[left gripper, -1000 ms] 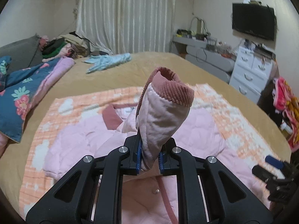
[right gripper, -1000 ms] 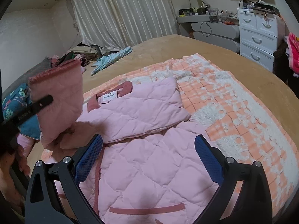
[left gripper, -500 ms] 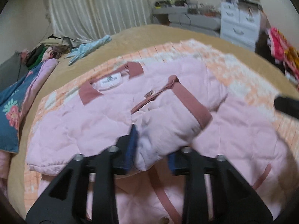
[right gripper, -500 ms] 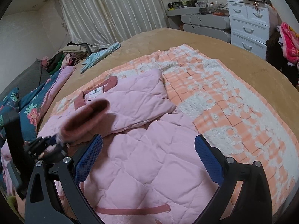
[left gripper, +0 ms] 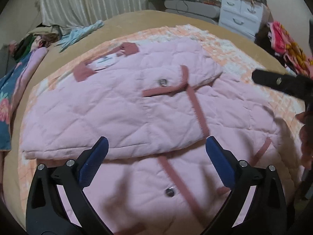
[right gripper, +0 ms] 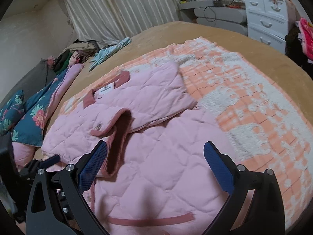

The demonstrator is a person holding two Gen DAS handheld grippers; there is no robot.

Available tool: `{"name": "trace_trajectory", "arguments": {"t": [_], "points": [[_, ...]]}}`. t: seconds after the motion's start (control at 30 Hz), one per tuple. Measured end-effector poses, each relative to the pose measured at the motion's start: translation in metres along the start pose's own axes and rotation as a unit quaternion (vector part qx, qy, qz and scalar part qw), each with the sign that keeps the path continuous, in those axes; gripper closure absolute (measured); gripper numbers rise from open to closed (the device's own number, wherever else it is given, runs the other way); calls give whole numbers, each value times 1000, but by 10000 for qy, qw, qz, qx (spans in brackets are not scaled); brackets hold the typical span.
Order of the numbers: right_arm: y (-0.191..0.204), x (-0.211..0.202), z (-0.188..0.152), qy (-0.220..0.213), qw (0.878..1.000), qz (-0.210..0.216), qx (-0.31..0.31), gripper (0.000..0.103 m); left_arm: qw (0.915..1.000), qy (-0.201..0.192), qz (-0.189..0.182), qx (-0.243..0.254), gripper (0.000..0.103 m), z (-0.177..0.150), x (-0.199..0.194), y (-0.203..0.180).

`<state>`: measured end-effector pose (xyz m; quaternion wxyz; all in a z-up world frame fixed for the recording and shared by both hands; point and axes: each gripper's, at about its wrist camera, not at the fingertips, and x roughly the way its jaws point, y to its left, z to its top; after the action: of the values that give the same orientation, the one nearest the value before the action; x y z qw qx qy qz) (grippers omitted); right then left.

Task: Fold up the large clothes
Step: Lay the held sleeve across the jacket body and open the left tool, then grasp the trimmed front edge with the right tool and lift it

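Note:
A pink quilted jacket (left gripper: pixel 121 107) with dusty-rose trim lies on an orange-and-white blanket (left gripper: pixel 230 47) on the bed. Both sleeves are folded across its body; the left sleeve's rose cuff (left gripper: pixel 187 82) rests near the middle. My left gripper (left gripper: pixel 156 164) is open and empty, just above the jacket's lower front. My right gripper (right gripper: pixel 155 168) is open and empty above the jacket (right gripper: pixel 156 156), beside the folded cuff (right gripper: pixel 119 137). The right gripper's tip shows at the right edge of the left wrist view (left gripper: pixel 281 82); the left one shows at lower left in the right wrist view (right gripper: pixel 39 166).
A floral blue quilt (right gripper: pixel 33 115) lies along the bed's left side, with a clothes pile (right gripper: pixel 78 54) and a light blue garment (right gripper: pixel 109 52) at the far end. White drawers (right gripper: pixel 268 17) and a grey desk (right gripper: pixel 215 11) stand at the right. Bright clothes (left gripper: pixel 287 47) hang beyond the bed's right edge.
My left gripper carried the sleeve across the jacket, lowered it and opened, leaving it flat. It now sits back, empty. The right gripper stayed open and shifted slightly.

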<state>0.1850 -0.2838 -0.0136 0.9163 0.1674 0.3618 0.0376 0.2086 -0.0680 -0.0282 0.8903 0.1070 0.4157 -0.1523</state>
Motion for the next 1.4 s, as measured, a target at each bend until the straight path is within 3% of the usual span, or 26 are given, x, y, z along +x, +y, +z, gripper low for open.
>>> {"name": "trace_trajectory", "arguments": {"t": [0.23, 0.33, 0.63, 0.73, 0.93, 1.0, 1.07, 1.13, 1.17, 1.2, 1.3, 1.4], "points": [[34, 21, -10, 289, 9990, 215, -253, 5, 9975, -72, 349, -613, 9, -7, -18, 61], [47, 31, -15, 418, 9981, 306, -320, 5, 9939, -63, 586, -937, 9, -12, -22, 93], [69, 71, -24, 740, 9955, 584, -116, 5, 9818, -213, 768, -1724, 9, -26, -33, 163], [69, 87, -26, 924, 9929, 752, 67, 21, 9771, -263, 832, -1942, 9, -31, -37, 181], [65, 104, -29, 995, 9913, 823, 271, 33, 9696, -384, 874, -2251, 9, -37, -42, 208], [66, 104, -29, 1007, 9898, 974, 243, 50, 9674, -434, 837, -2350, 9, -37, -42, 214], [70, 106, -29, 1024, 9891, 1040, 172, 55, 9662, -448, 840, -2394, 9, -37, -40, 219], [75, 104, -28, 956, 9895, 1086, -7, 68, 9646, -464, 871, -2447, 9, -37, -38, 223], [78, 101, -27, 906, 9891, 1154, -103, 81, 9636, -471, 850, -2492, 9, -37, -38, 225], [83, 97, -26, 827, 9892, 1185, -259, 85, 9630, -484, 833, -2518, 9, -37, -37, 228], [104, 71, -11, 279, 9890, 1054, -996, 87, 9614, -499, 851, -2569, 9, -35, -38, 235], [125, 39, 22, -291, 9803, 1153, -1575, 88, 9598, -541, 970, -2576, 9, -28, -41, 242]]}}
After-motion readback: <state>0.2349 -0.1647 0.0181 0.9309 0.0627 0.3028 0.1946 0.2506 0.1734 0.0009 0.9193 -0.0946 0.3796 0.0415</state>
